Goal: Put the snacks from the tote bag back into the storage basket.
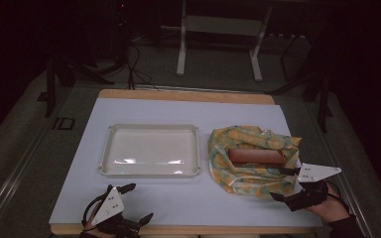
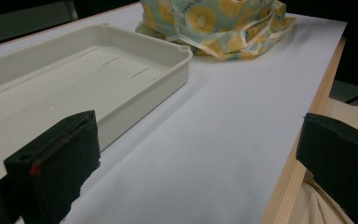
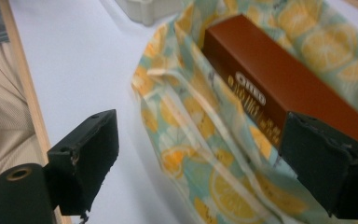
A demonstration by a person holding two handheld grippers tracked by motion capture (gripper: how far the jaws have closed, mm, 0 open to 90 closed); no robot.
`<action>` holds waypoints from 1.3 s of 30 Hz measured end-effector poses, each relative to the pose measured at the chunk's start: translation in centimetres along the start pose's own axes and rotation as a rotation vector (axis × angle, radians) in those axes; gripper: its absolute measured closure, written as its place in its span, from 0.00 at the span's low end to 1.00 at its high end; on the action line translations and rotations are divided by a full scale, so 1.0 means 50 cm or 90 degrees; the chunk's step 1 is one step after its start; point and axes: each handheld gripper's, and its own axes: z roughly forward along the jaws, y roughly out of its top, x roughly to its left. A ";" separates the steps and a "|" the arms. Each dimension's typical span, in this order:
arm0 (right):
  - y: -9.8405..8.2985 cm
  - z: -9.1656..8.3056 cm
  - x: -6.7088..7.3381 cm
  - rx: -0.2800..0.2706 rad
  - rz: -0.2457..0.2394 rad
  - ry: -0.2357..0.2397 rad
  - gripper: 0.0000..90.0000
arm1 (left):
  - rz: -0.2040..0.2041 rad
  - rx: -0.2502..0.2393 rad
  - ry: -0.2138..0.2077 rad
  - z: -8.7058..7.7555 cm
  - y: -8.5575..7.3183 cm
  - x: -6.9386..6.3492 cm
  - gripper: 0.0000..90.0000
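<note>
A long brown box (image 1: 256, 156) (image 3: 279, 91) lies on a crumpled cloth printed with lemon slices (image 1: 250, 158) (image 3: 200, 154) (image 2: 219, 25), at the right of the white table top. My right gripper (image 1: 281, 184) (image 3: 205, 163) stands open at the cloth's near right edge, one jaw over the cloth by the box's end, the other over bare table. My left gripper (image 1: 139, 203) (image 2: 191, 168) rests open near the front left edge, below the empty white tray (image 1: 151, 149) (image 2: 74, 74), with nothing between its fingers.
The wooden table edge (image 1: 188, 229) runs along the front, with the person's lap just behind it. Dark floor, cables and a white stand frame (image 1: 218, 29) lie beyond the far edge.
</note>
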 end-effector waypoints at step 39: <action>0.146 -0.005 -0.108 -0.042 -0.090 0.008 0.23 | -0.001 0.004 -0.007 0.000 -0.004 0.003 0.00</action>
